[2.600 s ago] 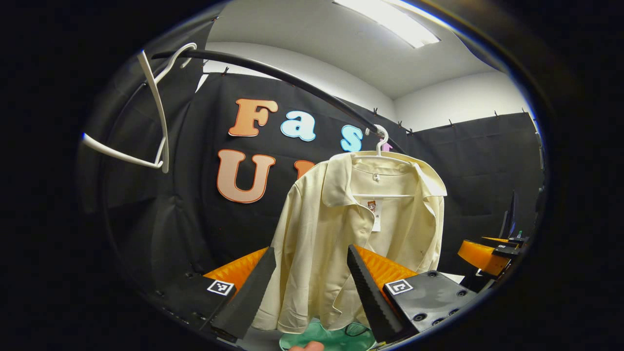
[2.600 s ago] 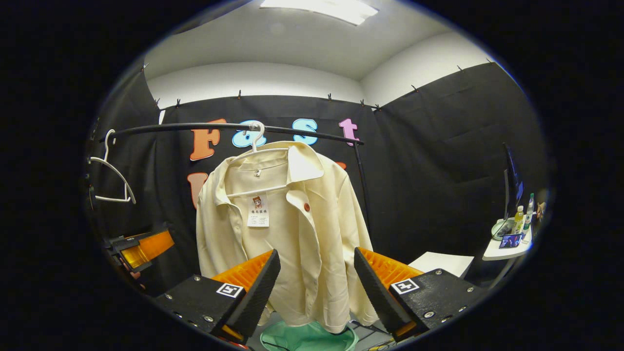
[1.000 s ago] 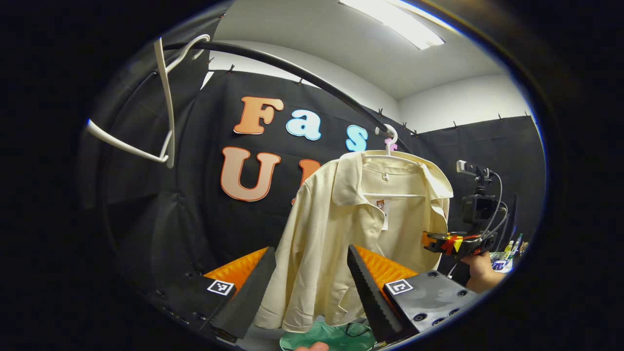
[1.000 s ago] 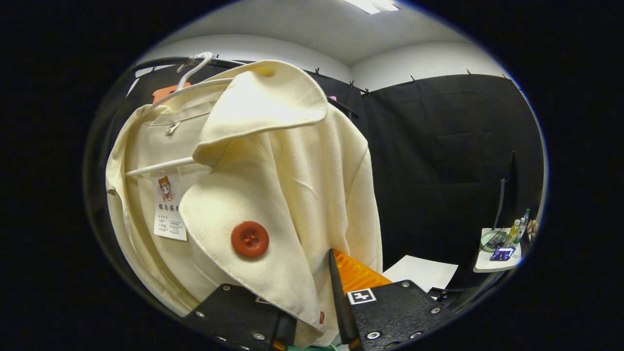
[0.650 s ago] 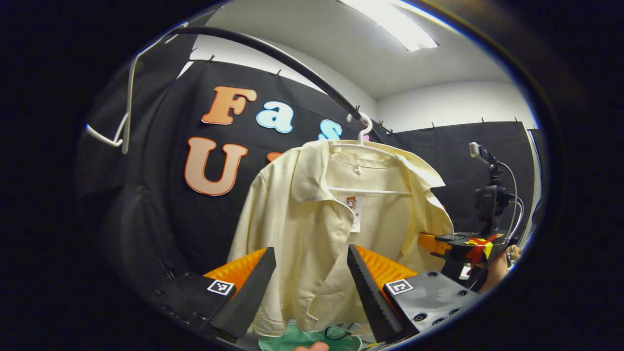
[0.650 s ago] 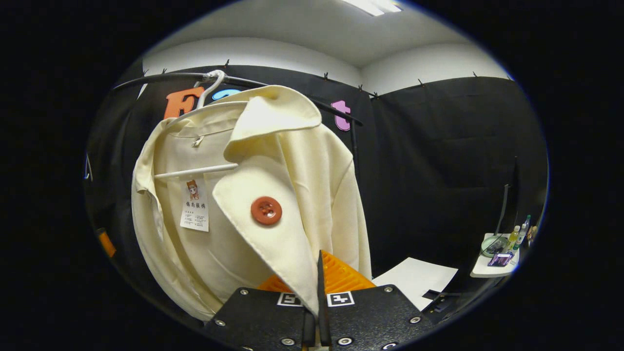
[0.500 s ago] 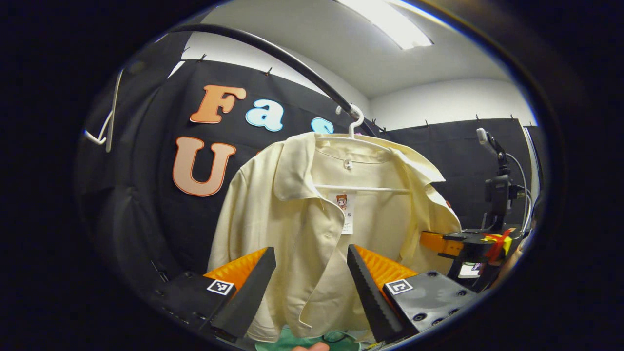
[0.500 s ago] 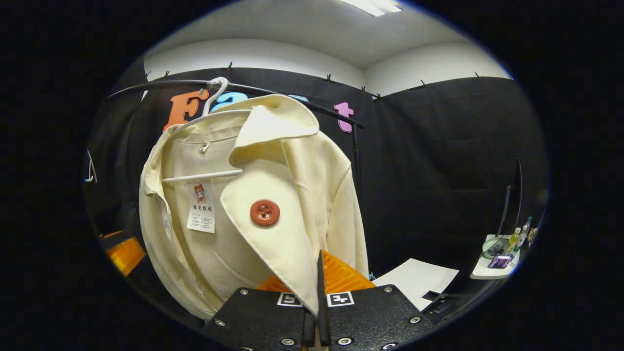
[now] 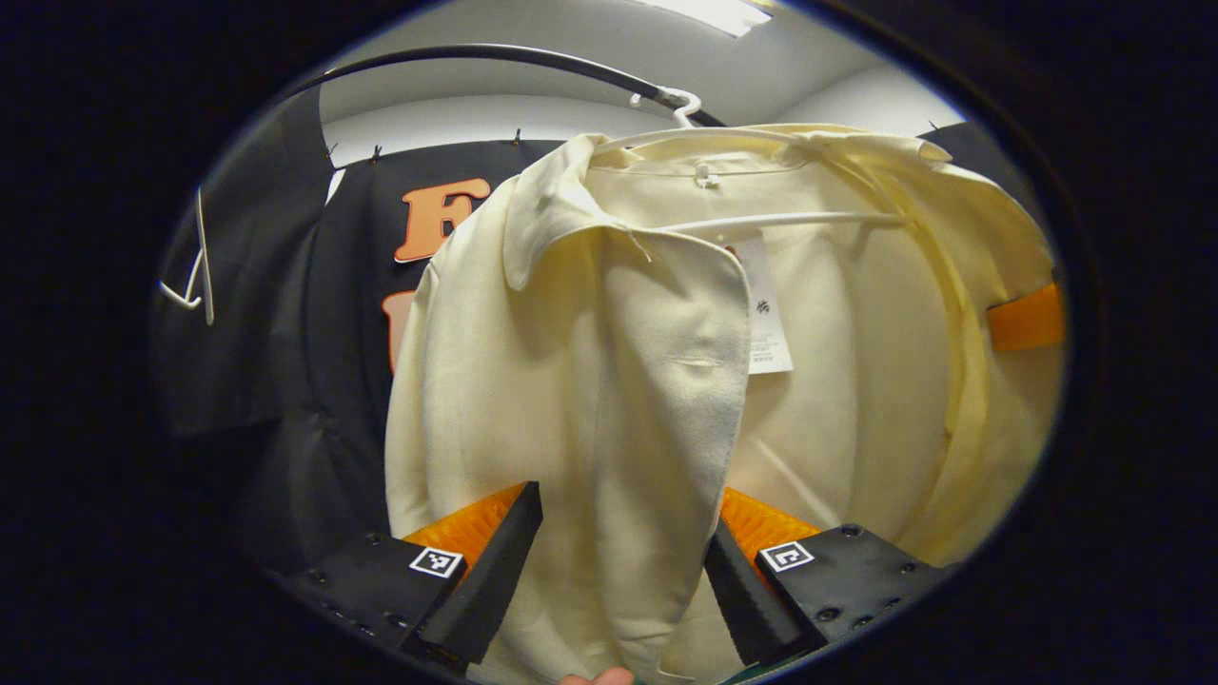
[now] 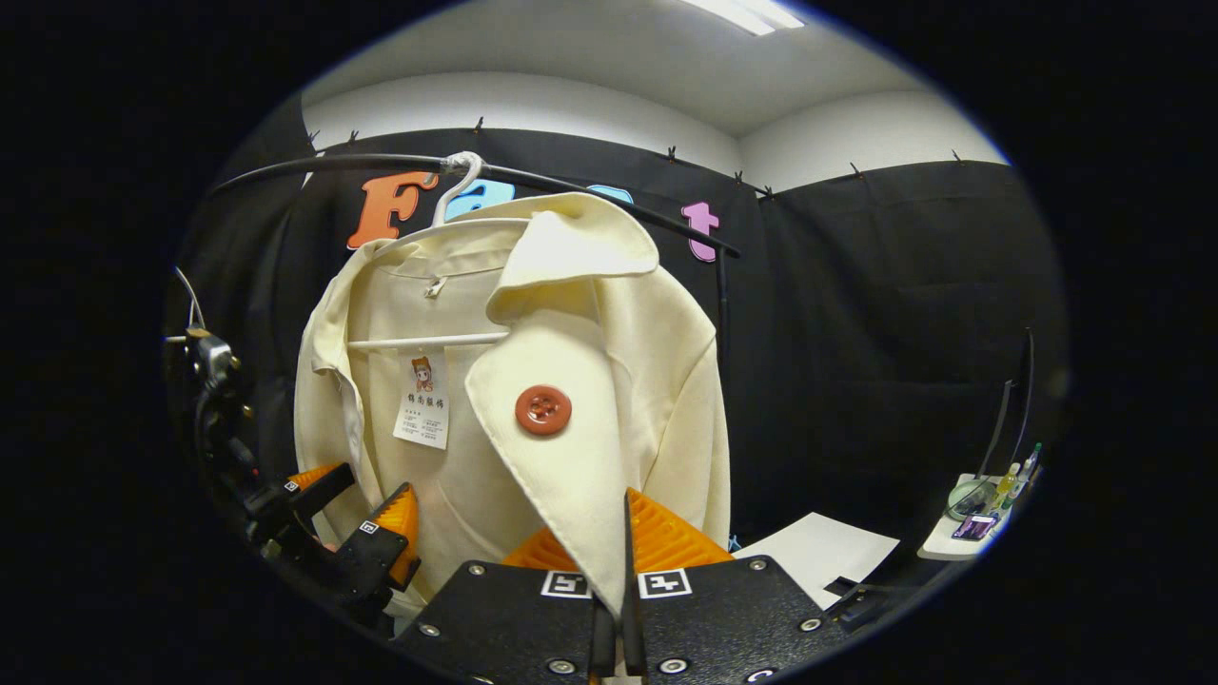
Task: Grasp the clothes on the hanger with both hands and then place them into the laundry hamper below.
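The cream shirt [image 10: 590, 381] hung on its white hanger [image 10: 463, 181] from the black rail [image 10: 324, 164]. The right tongs [image 10: 609, 609] were clamped on the shirt's right front edge; the left tongs [image 9: 618, 580] stood apart with the left front panel between them, not yet pinched. A one-sided pull would likely twist the shirt, snag its collar on the hanger, or drag the hanger along the rail. Half a second earlier the left tongs sat farther from the shirt; they had since closed in around the panel.

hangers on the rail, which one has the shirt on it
The hanger hooked mid-rail carries the cream shirt. The other hanger, off toward the rail's end, hangs bare against the black cloth.
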The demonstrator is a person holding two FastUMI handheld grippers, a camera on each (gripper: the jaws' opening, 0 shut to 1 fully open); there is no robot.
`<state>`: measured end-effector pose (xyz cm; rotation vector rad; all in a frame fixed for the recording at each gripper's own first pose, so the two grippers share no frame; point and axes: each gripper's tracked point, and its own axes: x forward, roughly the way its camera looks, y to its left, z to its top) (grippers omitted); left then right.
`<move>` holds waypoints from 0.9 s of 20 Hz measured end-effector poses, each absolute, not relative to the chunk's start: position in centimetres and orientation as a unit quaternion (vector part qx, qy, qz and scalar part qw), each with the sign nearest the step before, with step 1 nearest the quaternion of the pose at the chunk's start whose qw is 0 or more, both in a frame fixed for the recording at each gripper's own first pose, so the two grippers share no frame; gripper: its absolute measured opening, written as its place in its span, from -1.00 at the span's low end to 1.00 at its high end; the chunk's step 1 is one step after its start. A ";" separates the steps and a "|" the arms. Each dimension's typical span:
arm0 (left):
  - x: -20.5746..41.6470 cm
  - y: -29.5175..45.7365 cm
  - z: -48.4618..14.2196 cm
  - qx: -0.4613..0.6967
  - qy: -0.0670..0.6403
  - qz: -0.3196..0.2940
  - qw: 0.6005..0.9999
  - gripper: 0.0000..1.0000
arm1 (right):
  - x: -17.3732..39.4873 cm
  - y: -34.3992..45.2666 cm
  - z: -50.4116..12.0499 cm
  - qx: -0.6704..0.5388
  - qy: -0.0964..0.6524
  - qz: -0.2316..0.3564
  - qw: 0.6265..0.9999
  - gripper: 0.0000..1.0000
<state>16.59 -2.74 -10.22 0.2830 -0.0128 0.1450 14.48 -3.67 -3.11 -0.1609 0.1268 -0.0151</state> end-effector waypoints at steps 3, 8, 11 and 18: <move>17.1 0.4 -9.4 0.178 -0.019 0.119 0.977 0.90 | 14.4 -3.8 -3.0 -0.084 0.064 -0.007 0.994 -0.85; 15.7 6.2 -5.5 0.242 -0.047 0.204 0.948 0.36 | 14.5 -3.7 -3.3 -0.084 0.069 -0.003 0.994 -0.84; 14.9 7.5 -4.5 0.257 -0.043 0.209 0.943 -0.73 | 14.1 -3.3 -3.2 -0.082 0.063 0.002 0.995 -0.84; 11.1 8.8 1.2 0.293 -0.070 0.225 0.927 -0.75 | 12.6 -2.9 -0.2 -0.058 -0.003 0.021 0.998 -0.95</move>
